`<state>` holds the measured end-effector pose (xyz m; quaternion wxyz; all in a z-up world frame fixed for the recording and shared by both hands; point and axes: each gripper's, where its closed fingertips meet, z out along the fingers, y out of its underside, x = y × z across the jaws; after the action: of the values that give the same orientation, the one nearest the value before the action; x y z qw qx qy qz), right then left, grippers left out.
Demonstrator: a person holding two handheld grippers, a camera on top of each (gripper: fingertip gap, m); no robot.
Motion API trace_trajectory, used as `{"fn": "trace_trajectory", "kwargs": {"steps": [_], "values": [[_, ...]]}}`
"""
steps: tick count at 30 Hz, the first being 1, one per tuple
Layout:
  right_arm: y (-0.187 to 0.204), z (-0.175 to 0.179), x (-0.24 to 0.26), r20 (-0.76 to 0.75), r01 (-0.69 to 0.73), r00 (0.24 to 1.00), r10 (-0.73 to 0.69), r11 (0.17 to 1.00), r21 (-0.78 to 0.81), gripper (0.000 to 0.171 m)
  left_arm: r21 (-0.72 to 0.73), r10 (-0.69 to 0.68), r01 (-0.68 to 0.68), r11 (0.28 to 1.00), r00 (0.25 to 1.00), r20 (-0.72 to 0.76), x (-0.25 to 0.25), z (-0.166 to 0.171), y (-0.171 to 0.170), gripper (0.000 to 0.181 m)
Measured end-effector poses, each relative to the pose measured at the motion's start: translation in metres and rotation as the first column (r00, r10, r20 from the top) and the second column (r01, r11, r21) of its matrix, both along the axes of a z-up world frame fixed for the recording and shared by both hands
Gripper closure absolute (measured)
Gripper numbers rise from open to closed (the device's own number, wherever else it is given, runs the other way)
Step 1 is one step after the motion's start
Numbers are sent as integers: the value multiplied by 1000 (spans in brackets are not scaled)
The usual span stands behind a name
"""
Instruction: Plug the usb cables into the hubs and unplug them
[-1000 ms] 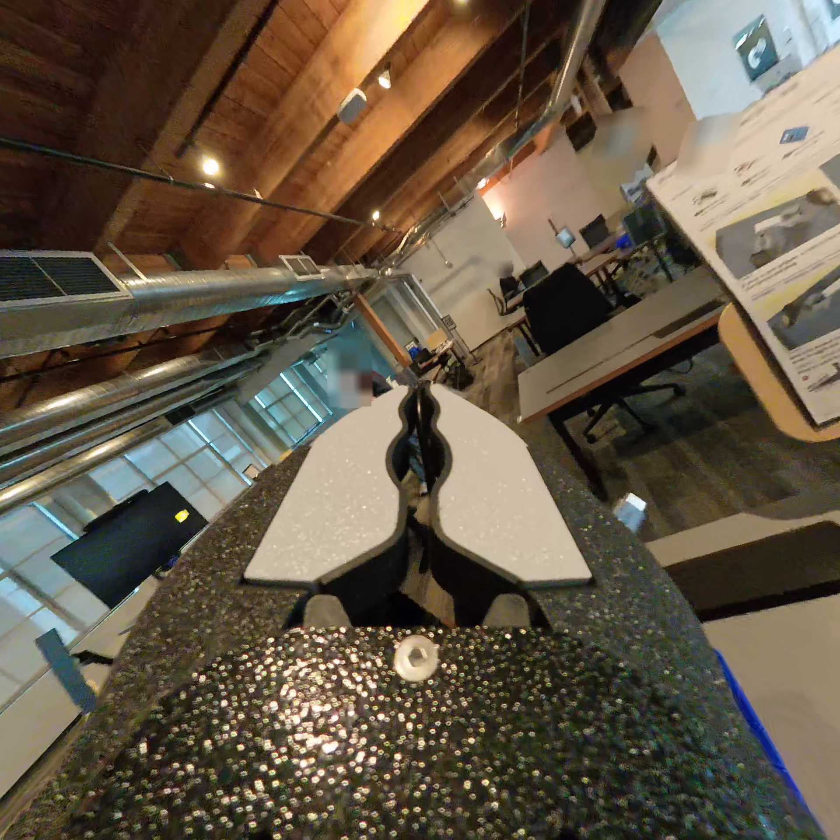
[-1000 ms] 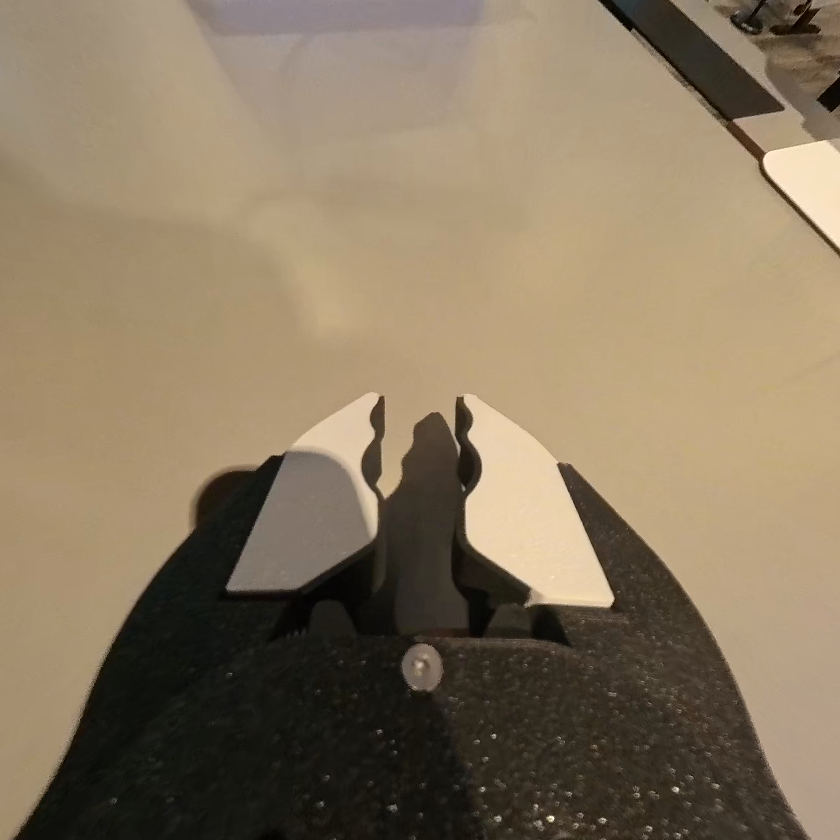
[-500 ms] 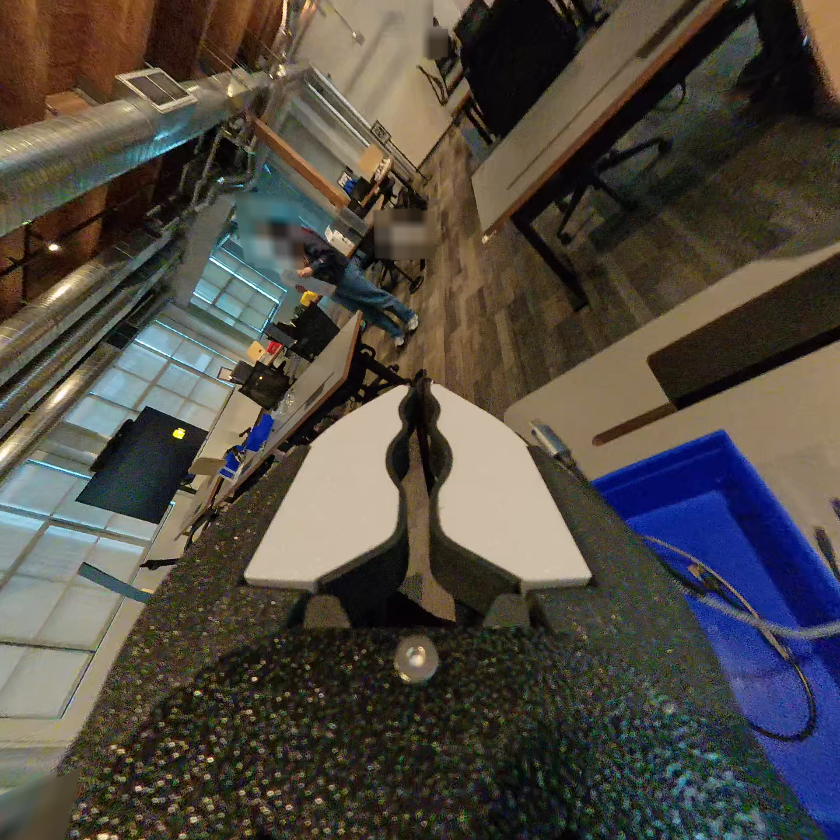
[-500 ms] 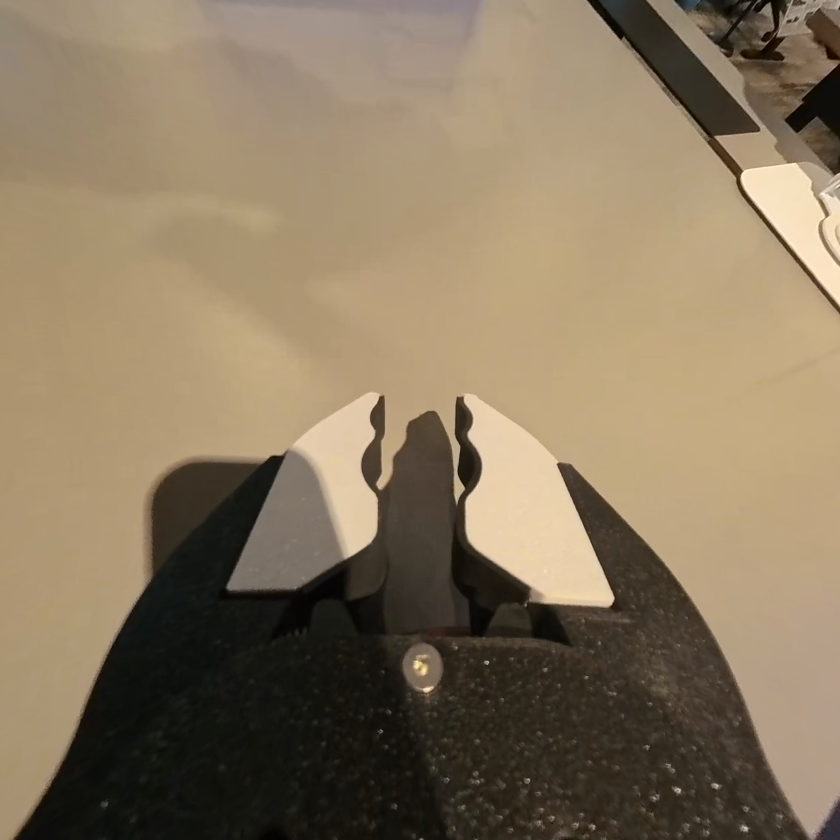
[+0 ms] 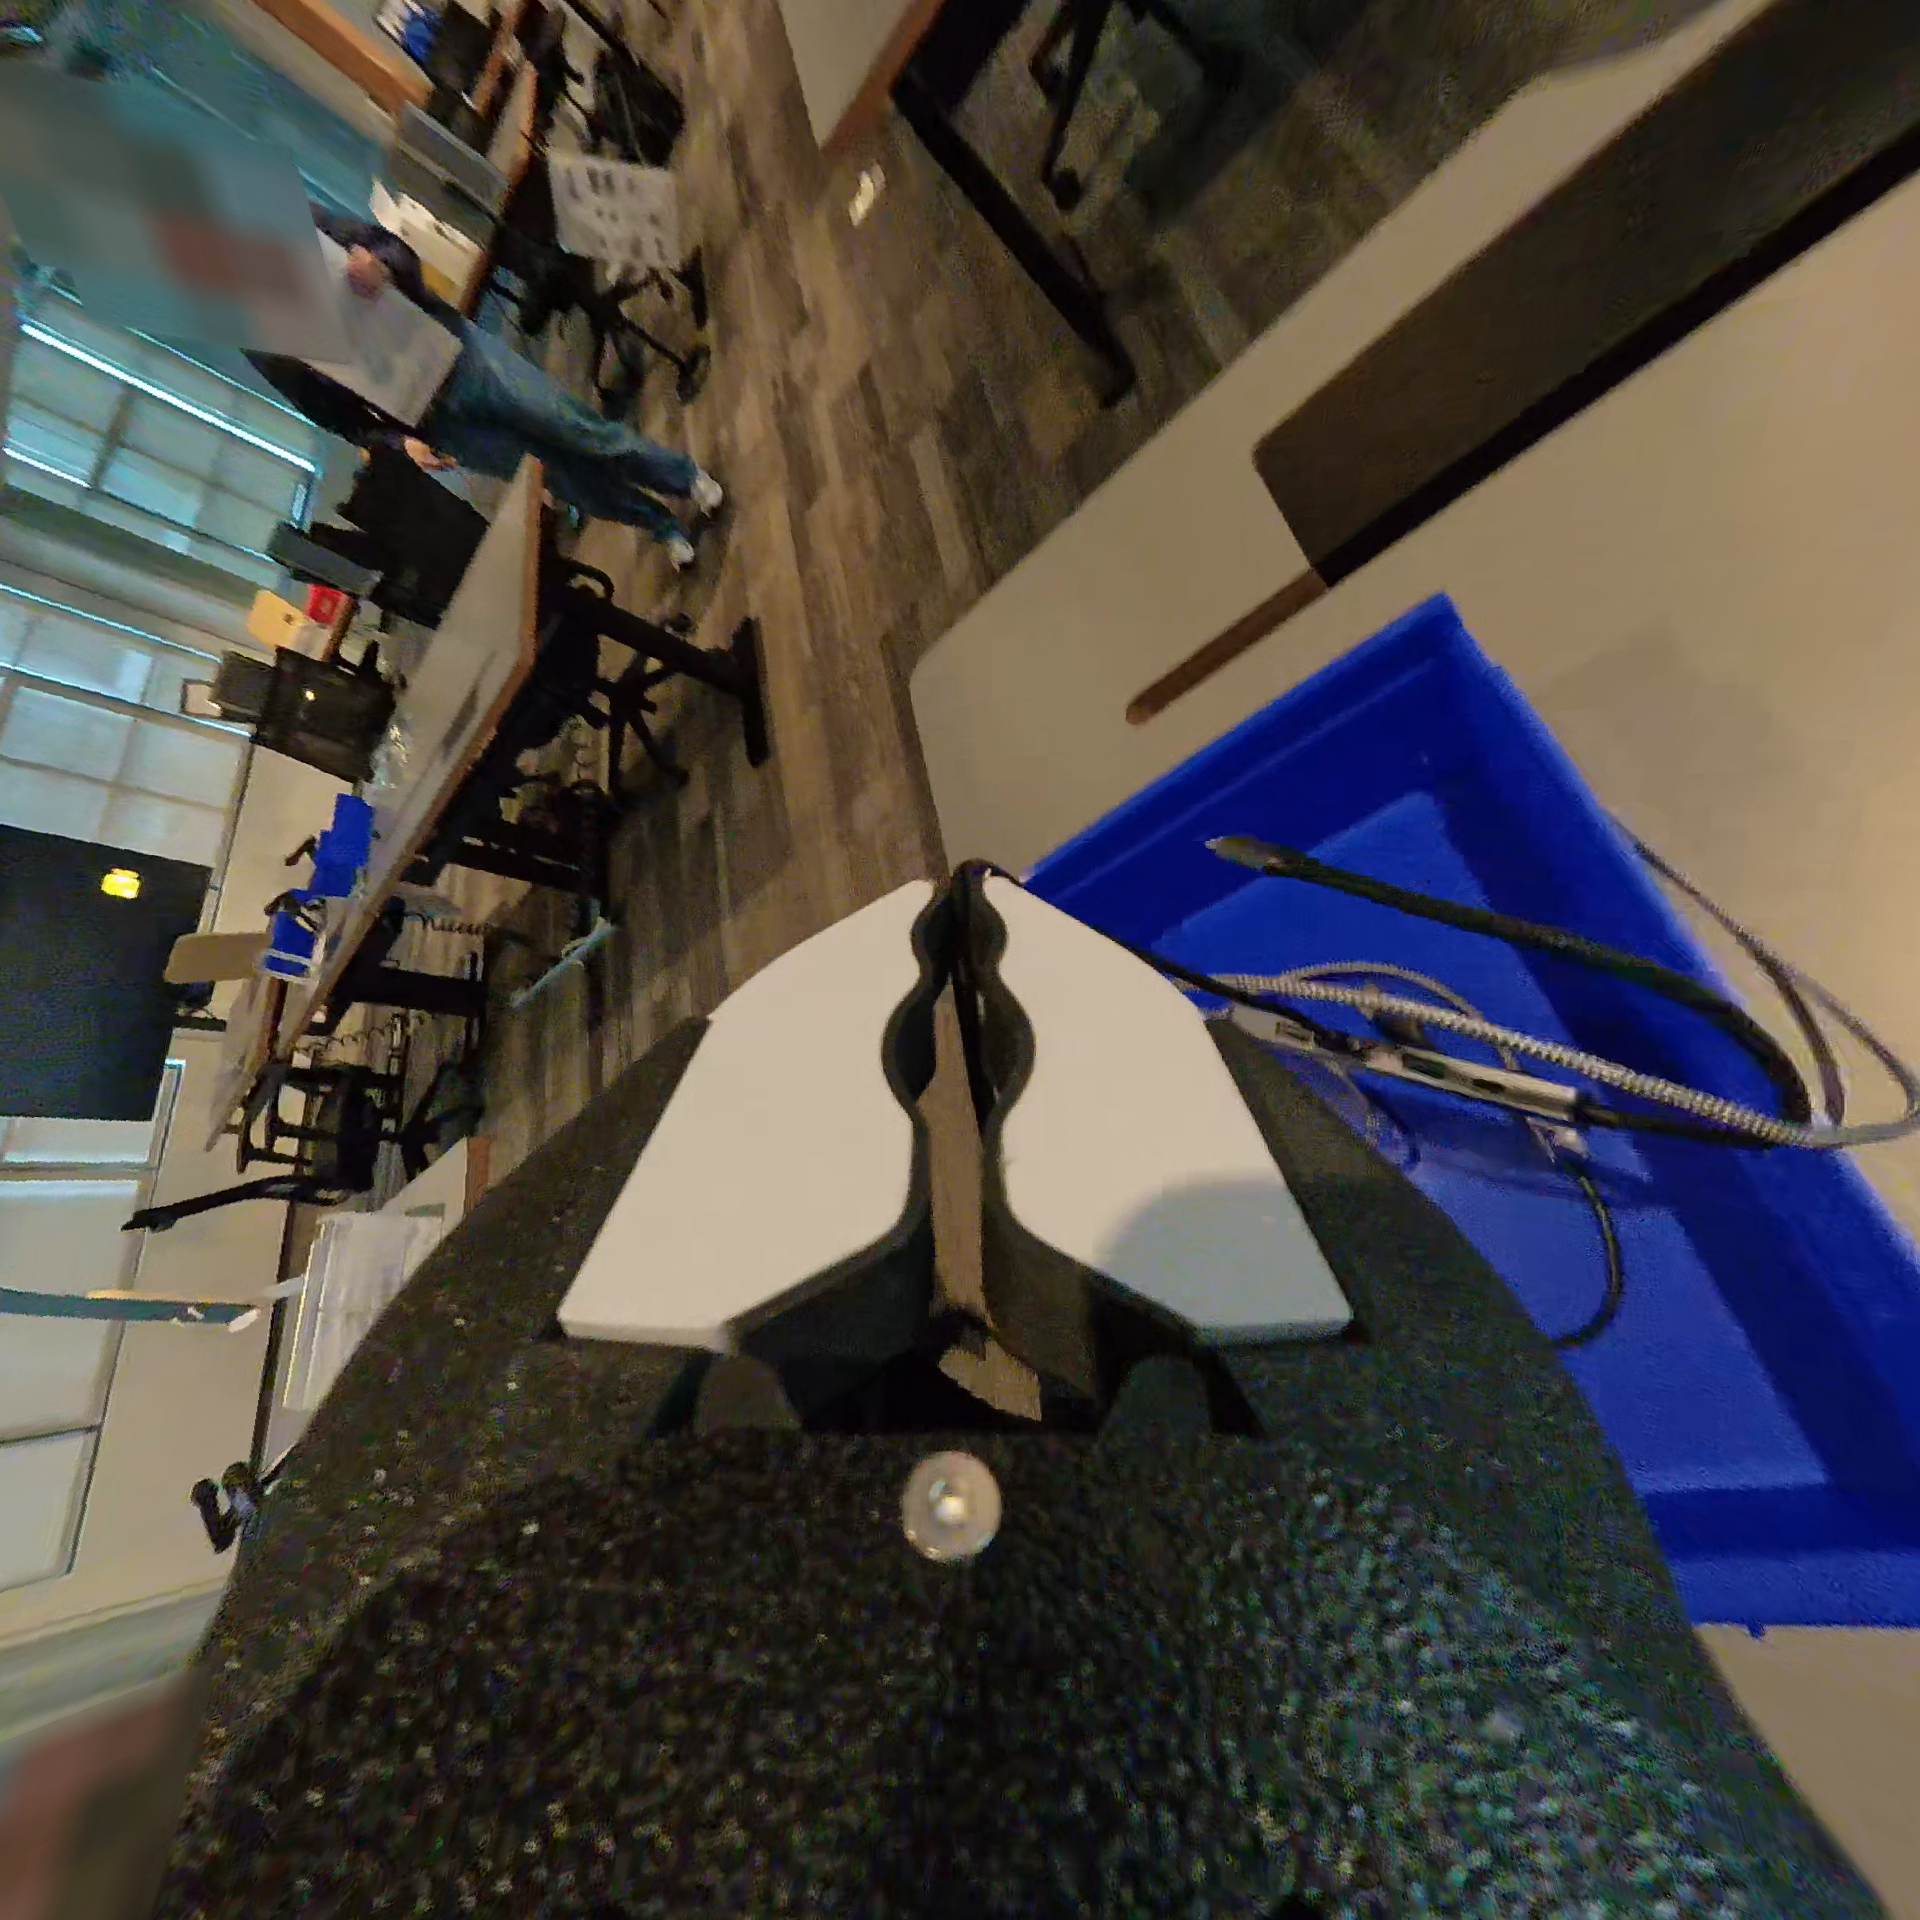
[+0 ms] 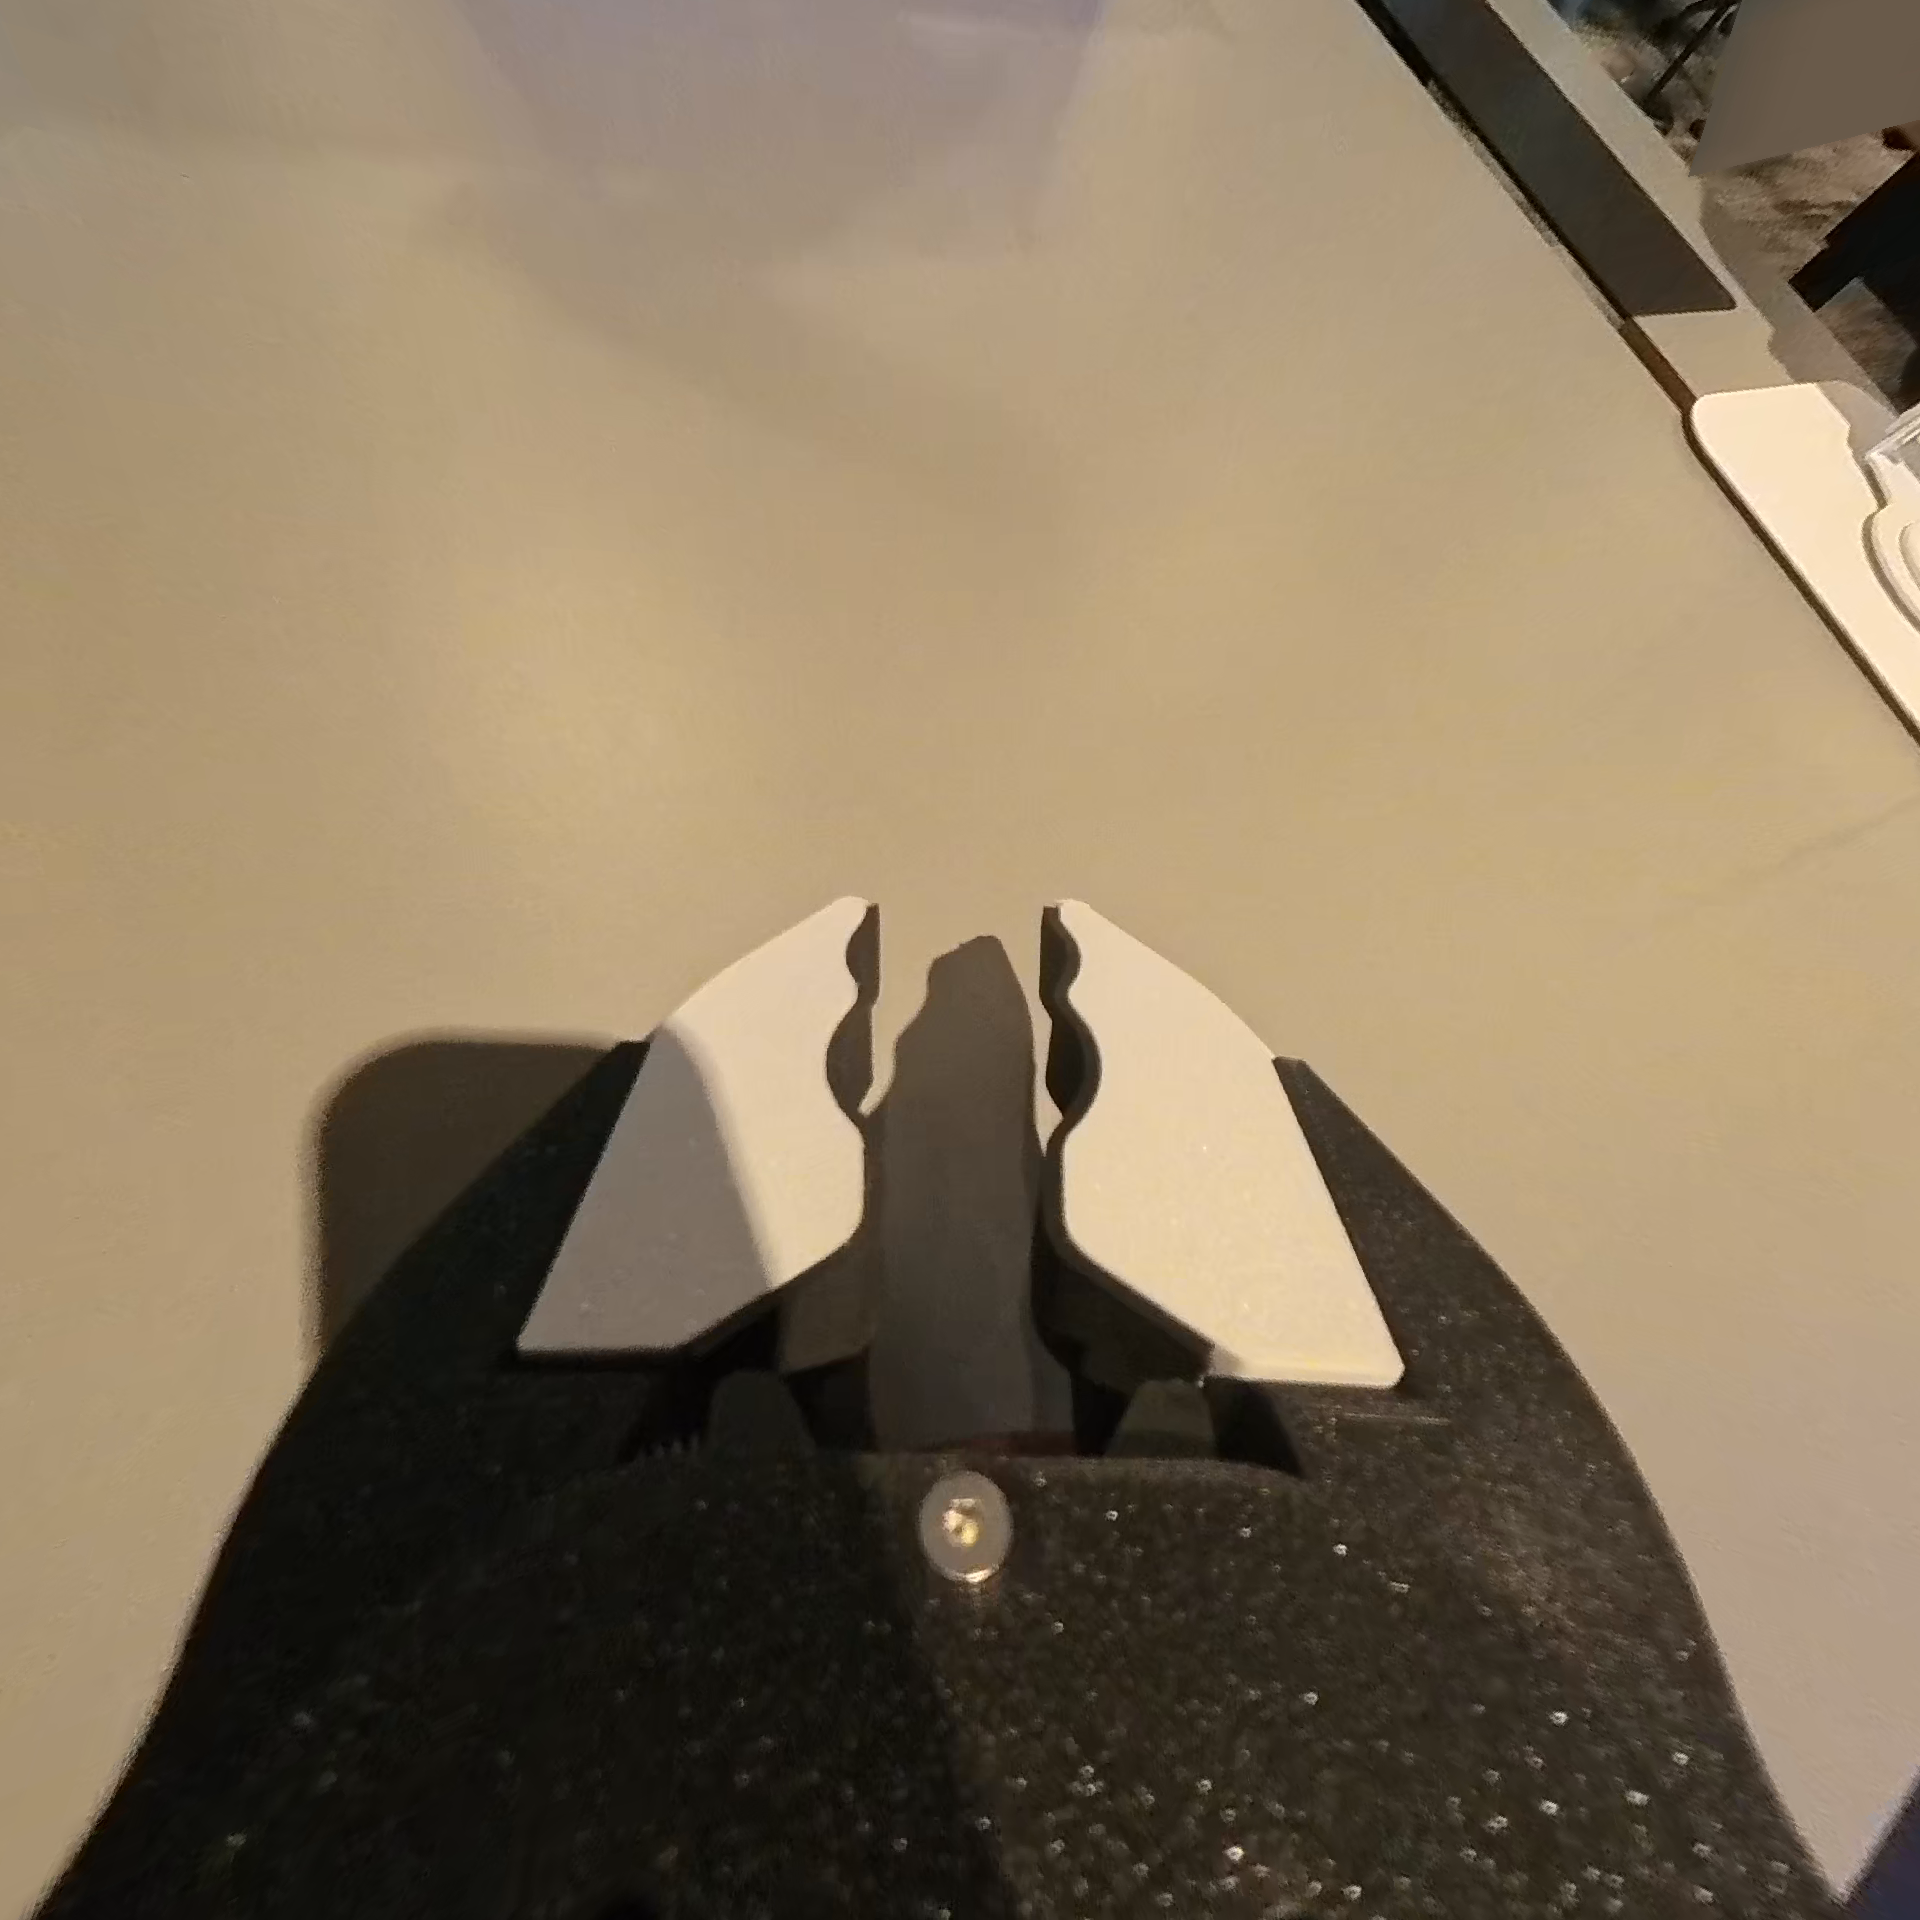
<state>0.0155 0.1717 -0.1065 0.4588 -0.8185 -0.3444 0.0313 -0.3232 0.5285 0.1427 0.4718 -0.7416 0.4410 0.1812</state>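
Observation:
My left gripper is shut, and a thin black cable runs from between its fingertips off to the right. It is beside the near-left corner of a blue bin. Over the bin lie a thick black cable with a free plug end, a silver braided cable and a slim grey hub with cables attached. My right gripper is open and empty, low over the bare beige table. No cable or hub shows in the right wrist view.
The blue bin stands on a beige table with a black strip behind it. Beyond the table edge are the floor, other desks and a person far off. A white board lies at the right table edge. About 55 cm separates my left fingertips from my right.
The left gripper has swung down from facing the ceiling and room to facing the blue bin and cables, staying shut. The right gripper has shifted only slightly over the table, still open.

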Motion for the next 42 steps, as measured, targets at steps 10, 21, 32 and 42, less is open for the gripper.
{"fn": "trace_trajectory", "kwargs": {"steps": [10,21,32,42], "values": [[0,-1,0,39,4,999,-5,1000,25,142,-160,49,-52,986,999,-20,-13,-75,9,178],[0,0,0,67,4,998,-7,998,55,142,-223,53,-58,973,998,-32,-28,-67,-22,179],[-1,0,-1,80,-6,997,1,998,64,142,-182,107,-121,976,991,-85,-75,6,-59,179],[-1,0,-2,89,-12,996,5,998,69,142,189,-83,58,980,989,125,2,129,-107,179]]}}
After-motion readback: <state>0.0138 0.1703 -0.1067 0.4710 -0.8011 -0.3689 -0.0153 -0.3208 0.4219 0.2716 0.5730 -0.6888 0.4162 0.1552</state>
